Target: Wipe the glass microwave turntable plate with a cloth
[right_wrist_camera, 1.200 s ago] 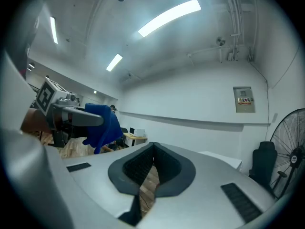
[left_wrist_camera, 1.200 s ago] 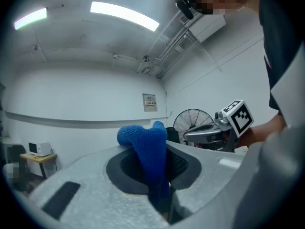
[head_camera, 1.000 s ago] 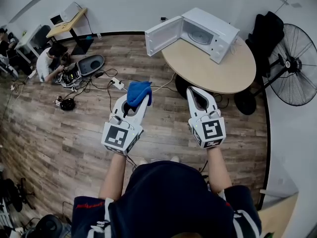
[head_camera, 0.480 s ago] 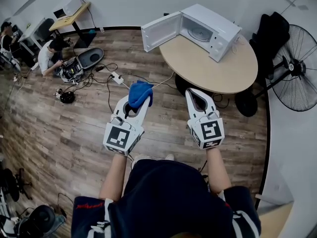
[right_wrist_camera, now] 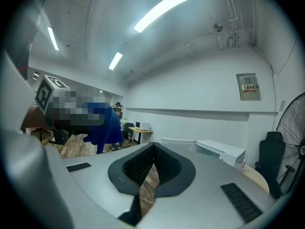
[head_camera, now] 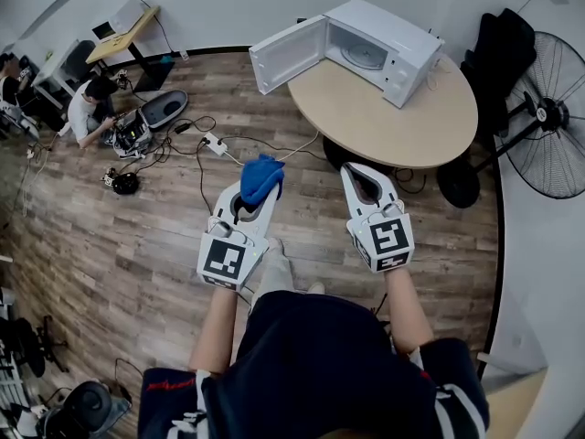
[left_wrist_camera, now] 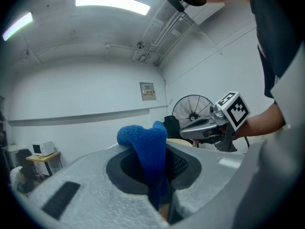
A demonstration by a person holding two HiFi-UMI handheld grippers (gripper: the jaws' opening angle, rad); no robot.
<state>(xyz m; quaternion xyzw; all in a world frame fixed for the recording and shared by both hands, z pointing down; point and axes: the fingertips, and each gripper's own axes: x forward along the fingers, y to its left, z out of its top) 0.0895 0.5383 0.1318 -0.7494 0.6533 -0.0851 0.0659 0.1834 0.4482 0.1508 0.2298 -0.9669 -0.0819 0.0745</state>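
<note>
My left gripper (head_camera: 263, 183) is shut on a blue cloth (head_camera: 260, 177), which bunches up over its jaw tips; the same cloth (left_wrist_camera: 147, 149) fills the jaws in the left gripper view. Beside it my right gripper (head_camera: 356, 170) is shut and holds nothing, its pads touching in the right gripper view (right_wrist_camera: 153, 148). Both point level toward a round table (head_camera: 430, 135). On that table stands a white microwave (head_camera: 402, 46) with its door (head_camera: 286, 54) swung open. The glass turntable plate (head_camera: 363, 58) lies inside it, well ahead of both grippers.
Cables and a power strip (head_camera: 217, 144) lie on the wood floor ahead on the left. A person sits on the floor by equipment (head_camera: 137, 133) at far left. A standing fan (head_camera: 547, 117) and a dark chair (head_camera: 501, 53) are right of the table.
Both grippers have moved forward toward the table, which with the microwave now sits closer in the head view. The cloth stays gripped in the left one.
</note>
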